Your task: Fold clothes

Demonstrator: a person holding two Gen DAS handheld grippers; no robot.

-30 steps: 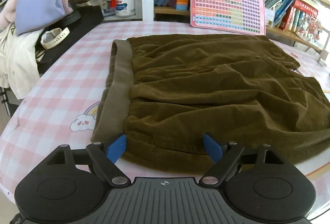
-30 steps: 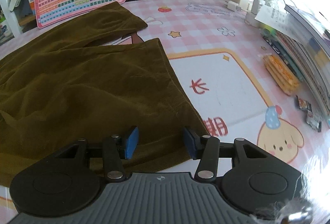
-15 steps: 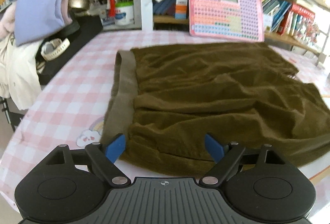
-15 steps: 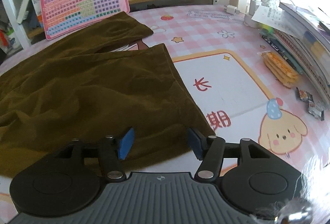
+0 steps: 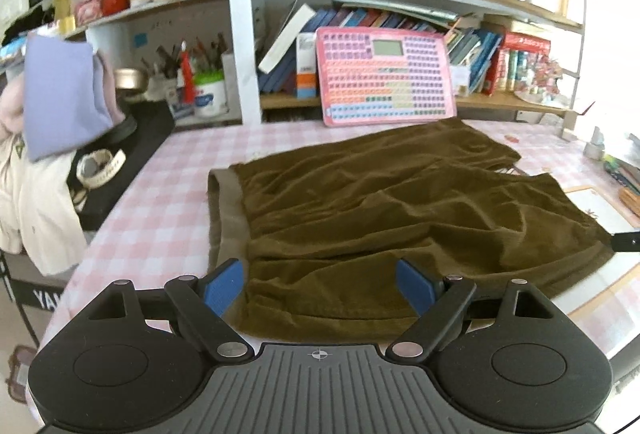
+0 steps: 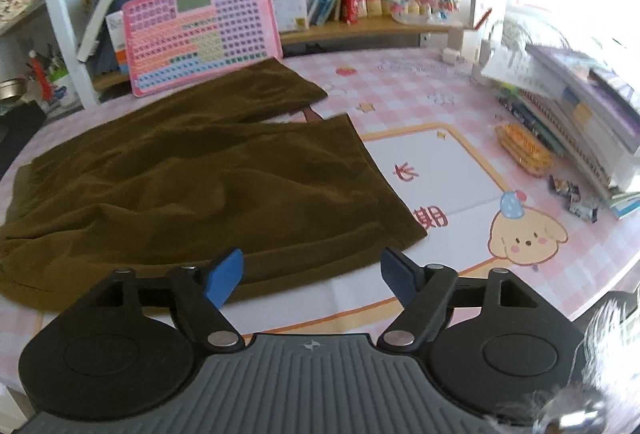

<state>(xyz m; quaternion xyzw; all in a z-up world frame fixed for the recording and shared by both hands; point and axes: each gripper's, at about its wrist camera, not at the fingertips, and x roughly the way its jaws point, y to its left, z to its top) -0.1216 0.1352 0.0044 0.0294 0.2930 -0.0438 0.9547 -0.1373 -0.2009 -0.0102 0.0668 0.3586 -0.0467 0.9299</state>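
Observation:
Brown corduroy shorts (image 5: pixel 380 202) lie spread flat on the pink checked table, grey-brown waistband (image 5: pixel 226 210) to the left, leg hems to the right. They also show in the right wrist view (image 6: pixel 192 170). My left gripper (image 5: pixel 320 286) is open and empty, raised near the shorts' near waist corner. My right gripper (image 6: pixel 312 272) is open and empty, raised near the near leg hem corner (image 6: pixel 412 230). A black piece of the right gripper (image 5: pixel 626 240) shows at the left view's right edge.
A pink keypad toy (image 5: pixel 384 74) leans on the bookshelf behind the shorts. A heap of clothes (image 5: pixel 52 106) and a black case (image 5: pixel 120 162) sit at the left. Stacked books (image 6: pixel 580 114), snack packs (image 6: pixel 524 150) and small wrappers (image 6: pixel 576 198) line the right. The table edge (image 5: pixel 68 294) is near.
Both grippers have lifted and pulled back from the shorts' near edge, with more shelf and table in view. Both have opened wider. The shorts have not moved.

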